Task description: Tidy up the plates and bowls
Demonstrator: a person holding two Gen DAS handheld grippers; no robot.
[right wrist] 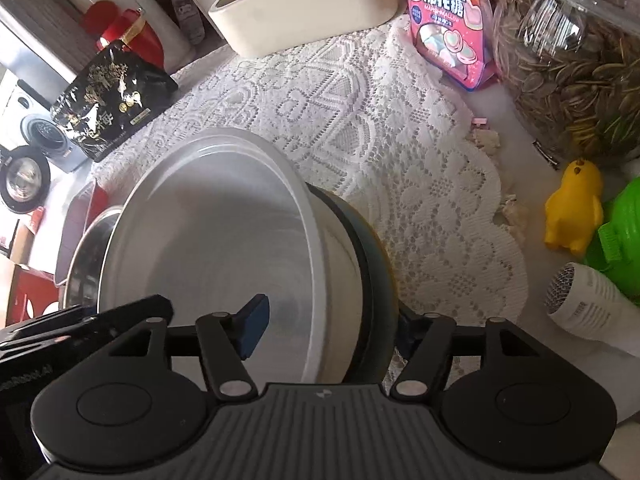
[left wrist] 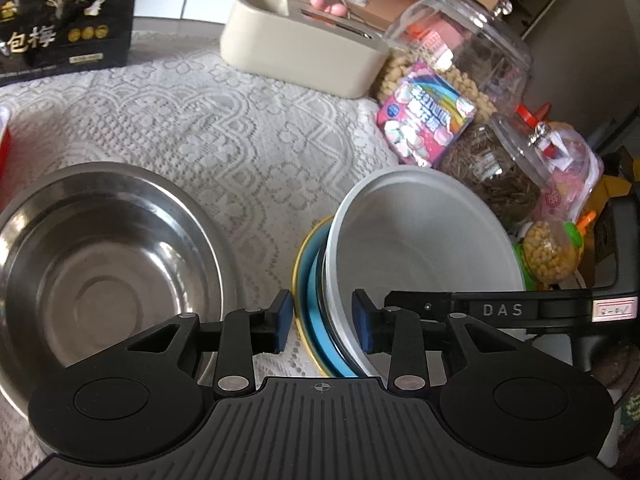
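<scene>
White bowl [left wrist: 420, 248] sits tilted on the blue plate [left wrist: 316, 300], lower centre. Your left gripper [left wrist: 325, 322] and right gripper [right wrist: 332, 330] both straddle that stack's rim, jaws spread, not pinching. Steel bowl [left wrist: 104, 264], lower left, remains unstacked.

The white bowl [left wrist: 420, 248] sat against a blue plate [left wrist: 316, 292] rimmed in gold, beside a silvery steel bowl [left wrist: 104, 264]. A white lace cloth [left wrist: 224, 128] of hearts and scallops covered the bench. The marshmallow bag [right wrist: 448, 20] was pink with rainbow stripes, the duck toy [right wrist: 574, 208] yellow.
</scene>
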